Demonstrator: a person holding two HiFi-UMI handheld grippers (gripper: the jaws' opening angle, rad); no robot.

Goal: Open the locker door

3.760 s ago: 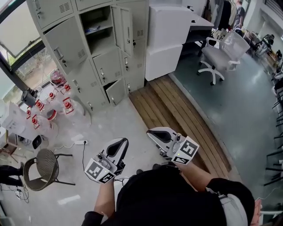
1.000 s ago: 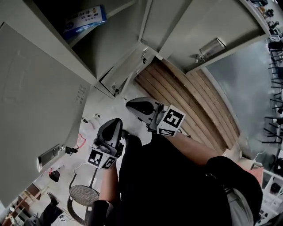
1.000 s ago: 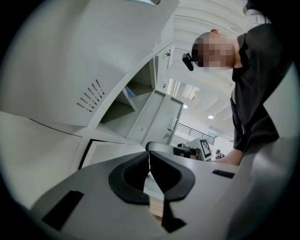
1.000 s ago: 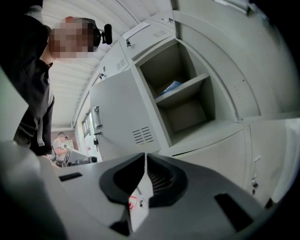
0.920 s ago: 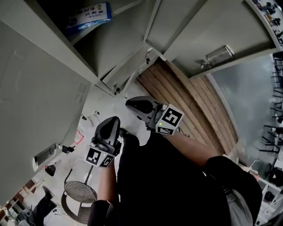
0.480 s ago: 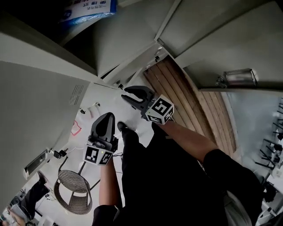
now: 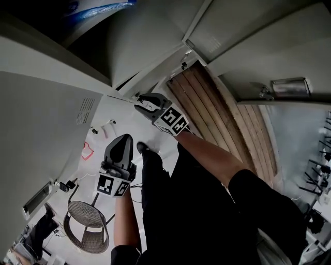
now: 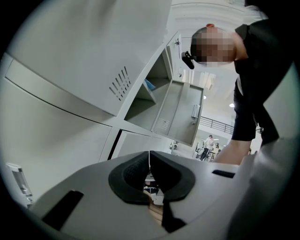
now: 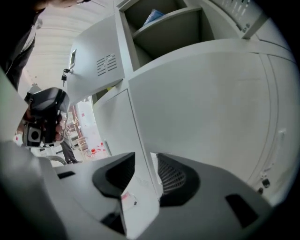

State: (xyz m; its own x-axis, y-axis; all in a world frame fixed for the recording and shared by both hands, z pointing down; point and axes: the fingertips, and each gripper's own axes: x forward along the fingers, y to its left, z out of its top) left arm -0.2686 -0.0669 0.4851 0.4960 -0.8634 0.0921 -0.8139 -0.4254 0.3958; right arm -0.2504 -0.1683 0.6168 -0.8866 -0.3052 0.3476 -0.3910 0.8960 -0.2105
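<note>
**Right gripper open astride the locker door's edge**

At left, left gripper (image 8: 150, 169) shut tight, black ribbed pads together, nothing between. Beyond, grey sheet-metal locker fronts with louvred vents (image 7: 85, 110). Up on an open shelf, blue packet (image 7: 95, 7), print too blurred to read. Low and ajar, locker door (image 9: 138, 140): thin free edge, small pink mark (image 9: 123, 196), standing between the pads of right gripper (image 9: 146, 174), jaws just opened wide, not pressing.

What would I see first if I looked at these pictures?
Probably the right gripper at the grey lockers: its jaws have just been opening, with the edge of a slightly open locker door between them. Above, an open compartment holds a blue packet. The left gripper hangs nearby, jaws together.
</note>
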